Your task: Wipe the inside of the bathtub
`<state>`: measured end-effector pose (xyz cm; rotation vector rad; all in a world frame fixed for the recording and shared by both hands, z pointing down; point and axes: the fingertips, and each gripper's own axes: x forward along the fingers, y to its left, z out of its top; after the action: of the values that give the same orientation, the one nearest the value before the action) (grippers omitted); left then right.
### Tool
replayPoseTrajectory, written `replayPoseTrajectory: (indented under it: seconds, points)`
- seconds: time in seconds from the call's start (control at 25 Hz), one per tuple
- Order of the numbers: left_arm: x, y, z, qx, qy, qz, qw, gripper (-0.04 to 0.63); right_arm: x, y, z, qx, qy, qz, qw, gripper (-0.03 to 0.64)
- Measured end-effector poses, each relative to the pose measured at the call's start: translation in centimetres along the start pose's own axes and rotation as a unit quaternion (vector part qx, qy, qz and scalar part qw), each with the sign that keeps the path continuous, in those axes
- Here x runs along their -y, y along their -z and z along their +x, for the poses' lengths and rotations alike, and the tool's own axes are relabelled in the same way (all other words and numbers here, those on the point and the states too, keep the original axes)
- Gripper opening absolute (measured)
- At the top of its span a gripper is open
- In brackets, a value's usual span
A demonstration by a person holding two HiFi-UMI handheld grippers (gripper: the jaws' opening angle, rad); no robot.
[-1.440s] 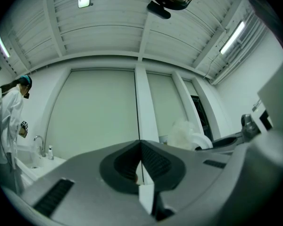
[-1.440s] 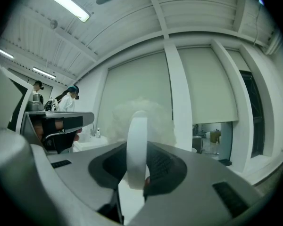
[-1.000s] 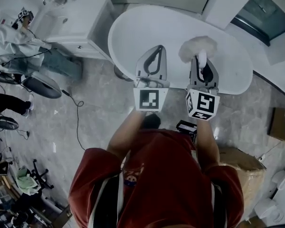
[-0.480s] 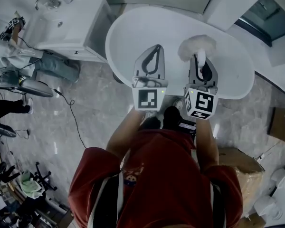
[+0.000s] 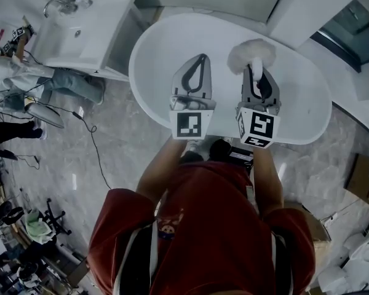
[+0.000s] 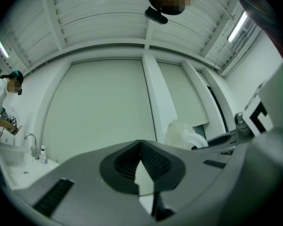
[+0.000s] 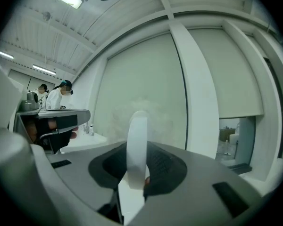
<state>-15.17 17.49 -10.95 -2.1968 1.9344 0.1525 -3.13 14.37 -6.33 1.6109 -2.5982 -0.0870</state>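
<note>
The white oval bathtub (image 5: 149,83) lies under both grippers in the head view. My right gripper (image 5: 256,74) is shut on the white handle (image 7: 137,145) of a fluffy white duster. Its fluffy head (image 5: 252,53) hangs over the tub's middle. The same head shows blurred past the jaws of the right gripper (image 7: 137,150) in the right gripper view. My left gripper (image 5: 200,61) is held beside it over the tub, shut with nothing between its jaws. In the left gripper view the left gripper's (image 6: 141,144) tips meet, and the duster (image 6: 181,133) shows to the right.
A white sink cabinet (image 5: 89,32) with a tap (image 5: 56,5) stands left of the tub. A person (image 5: 21,72) works beside it, and a cable (image 5: 93,149) trails over the marble floor. Cardboard boxes (image 5: 364,168) sit at the right, and a white pillar (image 5: 295,5) stands behind the tub.
Both grippers have moved a little farther out over the tub, still side by side, and the duster went with the right one. The tub sits closer in view.
</note>
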Motion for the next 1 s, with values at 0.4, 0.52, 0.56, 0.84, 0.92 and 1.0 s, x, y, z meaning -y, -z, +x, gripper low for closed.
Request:
replayPoseTrajectory:
  seconds: [0.4,0.52,0.56,0.84,0.92,1.0]
  points:
    - [0.8,4.8,5.9,-0.041,-0.050,-0.015,0.9978,0.015,4.9,4.8,5.3,-0.033,-0.046,0.013,0.998,0.094]
    - [0.0,6.4,6.1,-0.051,-0.061,-0.013,0.9967,0.015,4.6,6.4,6.5,-0.043,-0.056,0.010,0.997,0.094]
    - [-0.5,7.0,6.1,-0.053,-0.063,-0.009,0.9965,0.015,4.3,6.9,7.0,-0.047,-0.058,0.008,0.997,0.094]
    - [-5.1,13.2,7.0,-0.070,-0.074,-0.021,0.9946,0.015,0.7,11.7,12.3,-0.079,-0.069,-0.005,0.994,0.094]
    - [-6.7,15.0,7.5,-0.071,-0.073,-0.030,0.9944,0.015,-0.5,13.3,14.0,-0.088,-0.074,-0.006,0.993,0.094]
    - [-8.9,17.5,8.3,-0.077,-0.065,-0.030,0.9945,0.015,-2.1,15.2,16.2,-0.100,-0.073,-0.011,0.992,0.094]
